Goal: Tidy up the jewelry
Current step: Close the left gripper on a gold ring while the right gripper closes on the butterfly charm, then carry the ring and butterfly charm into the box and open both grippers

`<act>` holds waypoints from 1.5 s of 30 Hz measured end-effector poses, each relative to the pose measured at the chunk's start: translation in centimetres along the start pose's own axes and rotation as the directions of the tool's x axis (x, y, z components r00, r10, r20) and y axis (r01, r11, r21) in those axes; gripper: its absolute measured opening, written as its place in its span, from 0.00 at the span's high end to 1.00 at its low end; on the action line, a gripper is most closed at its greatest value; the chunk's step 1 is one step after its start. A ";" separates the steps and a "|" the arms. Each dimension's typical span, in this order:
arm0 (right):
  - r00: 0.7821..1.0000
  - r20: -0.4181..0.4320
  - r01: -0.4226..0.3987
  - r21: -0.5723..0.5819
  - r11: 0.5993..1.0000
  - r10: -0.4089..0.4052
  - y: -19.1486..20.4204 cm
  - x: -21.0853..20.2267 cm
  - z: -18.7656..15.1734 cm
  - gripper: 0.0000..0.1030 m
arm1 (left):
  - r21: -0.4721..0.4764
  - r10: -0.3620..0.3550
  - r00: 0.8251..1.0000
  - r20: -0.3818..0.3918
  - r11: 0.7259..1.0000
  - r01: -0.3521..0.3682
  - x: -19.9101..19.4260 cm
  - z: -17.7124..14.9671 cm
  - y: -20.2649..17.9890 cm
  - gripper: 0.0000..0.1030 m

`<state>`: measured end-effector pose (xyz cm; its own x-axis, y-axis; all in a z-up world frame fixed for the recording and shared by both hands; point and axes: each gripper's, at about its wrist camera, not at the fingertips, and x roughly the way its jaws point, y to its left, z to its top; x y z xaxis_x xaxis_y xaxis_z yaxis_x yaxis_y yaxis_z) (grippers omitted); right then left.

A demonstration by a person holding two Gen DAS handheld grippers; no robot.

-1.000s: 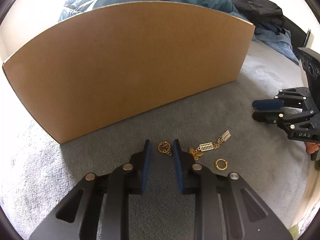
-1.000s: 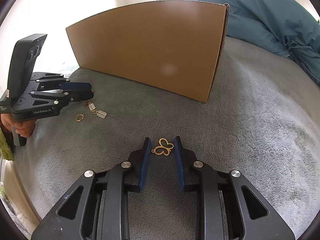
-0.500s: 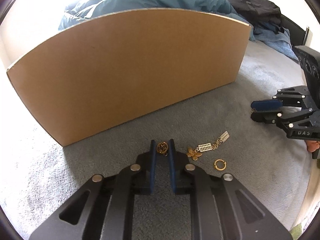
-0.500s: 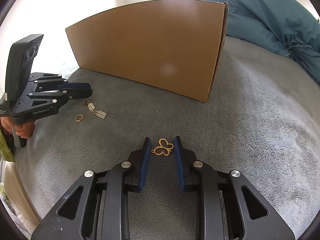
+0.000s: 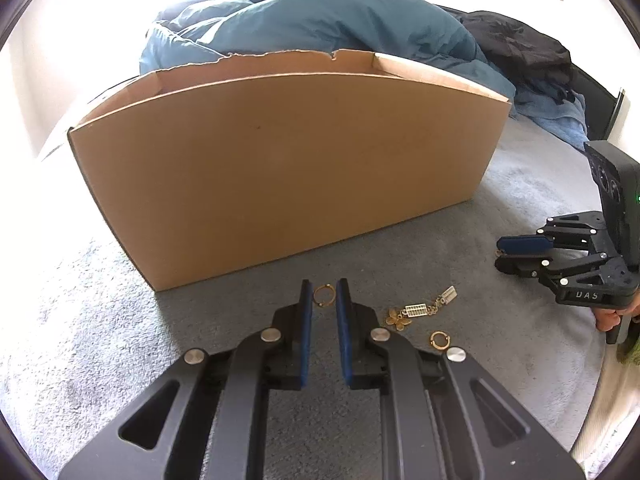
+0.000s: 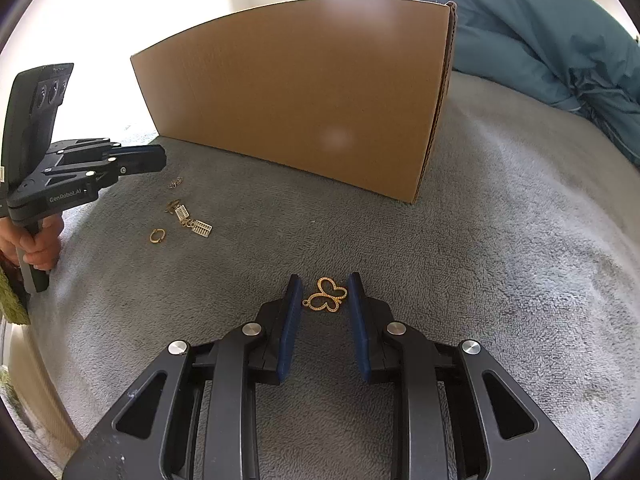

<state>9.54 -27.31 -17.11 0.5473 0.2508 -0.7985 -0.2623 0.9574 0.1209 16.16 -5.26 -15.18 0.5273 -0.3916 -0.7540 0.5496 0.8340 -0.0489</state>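
On the grey fleece blanket (image 5: 100, 340), in front of an open cardboard box (image 5: 280, 176), several small gold pieces of jewelry are lying. The left gripper (image 5: 324, 296) is raised a little above the blanket, and its blue pads (image 5: 306, 320) are closed on a thin gold ring pendant (image 5: 323, 294), which sits right between the tips. Just to the right of it, on the blanket, I see a gold flower charm (image 5: 398, 318), then a chain with two small rectangular charms (image 5: 430, 306), and nearer to the gripper body a small gold hoop earring (image 5: 439, 339). From the right wrist view, another small gold piece (image 6: 175, 183) lies on the blanket under the left gripper; it is too small to tell what it is.

The right gripper (image 6: 323, 296) stays low over the blanket, well apart from the left one. Its pads stand apart, and a gold butterfly pendant (image 6: 325, 300) lies flat on the blanket between them; whether the pads touch it, I cannot tell for sure, it seems not pressed. A hand (image 6: 38, 248) holds the handle of the left gripper. Behind the box there is a teal duvet (image 5: 320, 28) and some dark clothes (image 5: 516, 44).
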 end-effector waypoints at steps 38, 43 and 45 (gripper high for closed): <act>0.988 0.155 0.005 -0.082 0.997 0.008 2.1 -8.6 1.0 0.81 | 0.048 -0.020 0.989 0.144 0.999 0.013 -7.9 1.5 -0.7 0.89; 0.968 0.248 0.012 -0.157 0.987 0.027 3.0 -11.7 4.6 0.81 | 0.081 -0.035 0.970 0.240 0.997 0.016 -11.1 4.7 -0.7 0.89; 0.959 0.282 0.014 -0.177 0.984 0.037 3.3 -12.5 6.6 0.80 | 0.094 -0.032 0.963 0.266 0.996 0.007 -11.6 6.4 -0.5 0.89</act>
<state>7.05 -26.31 -2.86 0.7391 0.3164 -0.5947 -0.3912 0.9203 0.0033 13.94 -3.61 -2.18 0.6627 -0.5075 -0.5506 0.6118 0.7910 0.0072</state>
